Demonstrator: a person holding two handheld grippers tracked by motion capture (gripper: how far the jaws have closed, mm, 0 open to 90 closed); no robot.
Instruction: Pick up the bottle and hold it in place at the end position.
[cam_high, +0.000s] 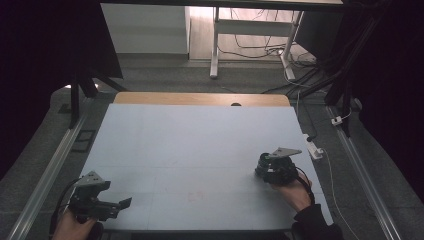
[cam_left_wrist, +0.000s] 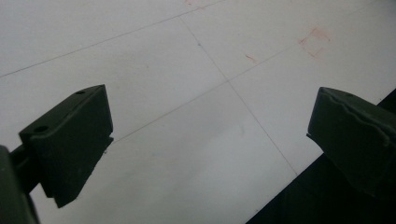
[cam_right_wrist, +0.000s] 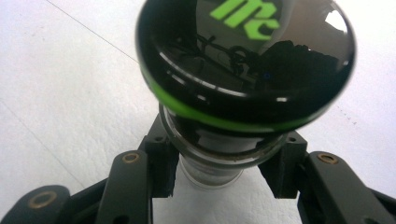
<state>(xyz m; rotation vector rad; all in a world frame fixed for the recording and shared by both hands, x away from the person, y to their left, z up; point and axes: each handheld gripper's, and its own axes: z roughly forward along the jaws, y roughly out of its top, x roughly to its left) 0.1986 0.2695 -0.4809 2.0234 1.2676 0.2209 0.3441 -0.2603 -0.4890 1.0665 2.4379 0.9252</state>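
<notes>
A small clear jar with a glossy black domed lid (cam_right_wrist: 243, 70), ringed in green and bearing green letters, stands upright on the white table (cam_high: 190, 145). My right gripper (cam_right_wrist: 222, 168) is shut on the jar's clear body just below the lid, one pad on each side. From above, the right gripper (cam_high: 263, 169) sits at the table's right side with the dark jar (cam_high: 263, 161) at its tips. At the near left corner, my left gripper (cam_high: 119, 206) is held low over the table. Its jaws (cam_left_wrist: 210, 140) stand wide open with only bare table between them.
A wooden strip (cam_high: 200, 98) borders the table's far edge. A white power strip (cam_high: 315, 150) and cable lie just off the right edge. Metal rails run along both sides. Faint red marks (cam_left_wrist: 313, 42) show on the table surface near the front.
</notes>
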